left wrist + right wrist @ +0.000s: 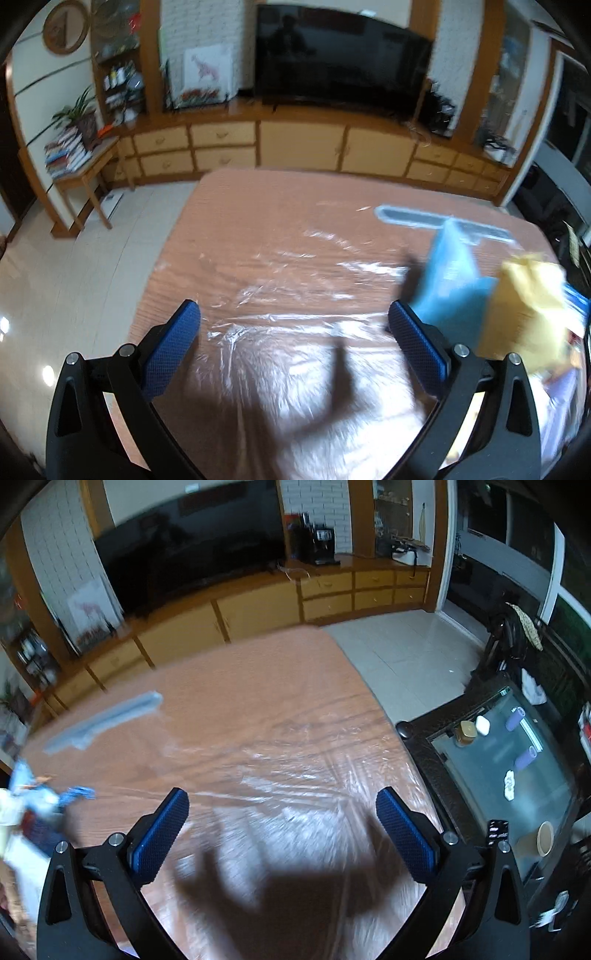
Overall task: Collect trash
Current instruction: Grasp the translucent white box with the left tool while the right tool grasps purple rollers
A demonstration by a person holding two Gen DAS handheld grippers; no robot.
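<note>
Between the left gripper (294,325) pads only plastic-covered table (258,229) shows; both grippers gape wide, empty. Blue wrapper (448,280) and yellow wrapper (528,306) lie at its two o'clock, just beside the right pad. From the right gripper (282,812) that blurred trash pile (40,805) sits at nine o'clock, farther off, so the left looks nearer.

My room is lit softly; white glare streaks the plastic sheet (280,280) on my table (258,672); dark tong shadows fall across it; motion blur smears both views, perhaps worst at the wrappers (517,306); edges bend and darken.
</note>
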